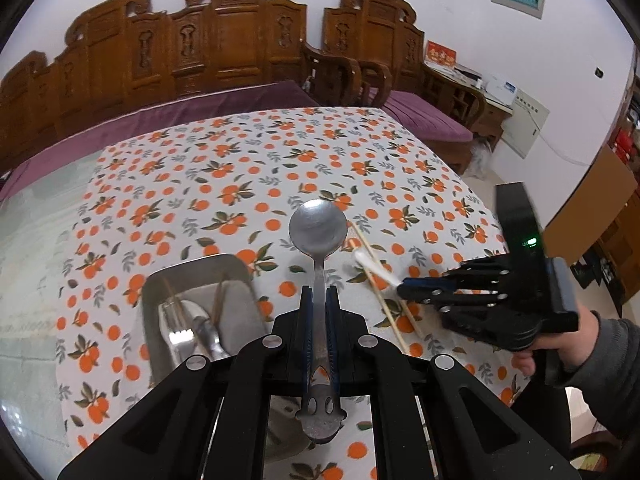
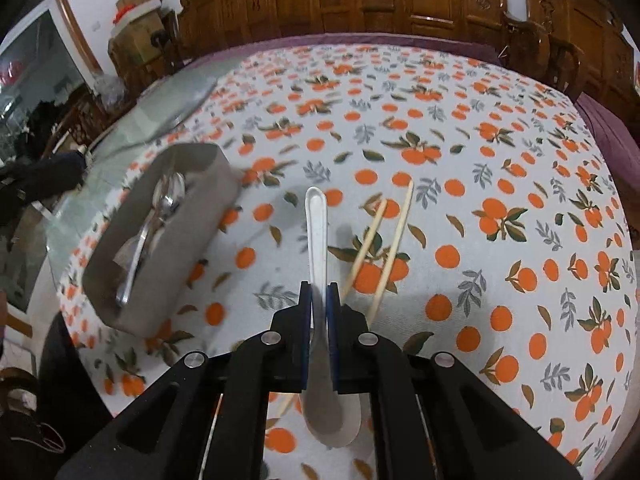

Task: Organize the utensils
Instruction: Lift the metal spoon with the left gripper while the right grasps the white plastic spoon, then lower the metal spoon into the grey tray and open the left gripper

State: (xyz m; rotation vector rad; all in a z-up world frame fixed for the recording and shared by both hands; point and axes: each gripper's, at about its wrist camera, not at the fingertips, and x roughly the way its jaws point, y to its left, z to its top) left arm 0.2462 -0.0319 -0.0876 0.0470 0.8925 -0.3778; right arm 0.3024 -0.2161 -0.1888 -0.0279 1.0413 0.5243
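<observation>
Left gripper (image 1: 319,300): fingers clamped on the handle of a metal spoon (image 1: 319,232), bowl pointing away at mid-frame, handle end with cut-out holes reaching back toward the lens. The spoon is held above the table (image 1: 240,152), which wears a cloth printed with oranges.

Lower left of the left wrist view: a metal tray (image 1: 240,270) on the cloth, just left of the held spoon. Inside it lie a fork (image 1: 180,326), another spoon and a pair of dark chopsticks (partly overlapping, hard to separate).

Right gripper (image 2: 319,300): fingers closed on a white ceramic soup spoon (image 2: 318,232), gripped along the handle; handle tip points away at frame centre and the bowl sits close under the lens. In the left wrist view this gripper (image 1: 400,286) enters from the right edge, the white spoon's end (image 1: 374,266) sticking out of its tips, low over the cloth.

Pale wooden chopsticks (image 2: 390,244) lie loose on the cloth just right of the white spoon, slightly splayed; from the left wrist view they (image 1: 384,288) run diagonally beneath the right gripper's tips (touching or not, I cannot tell).

In the right wrist view the tray (image 2: 216,168) sits at left of frame, well apart from the pale chopsticks.

Carved wooden benches (image 1: 224,40) with purple cushions line the wall behind.
</observation>
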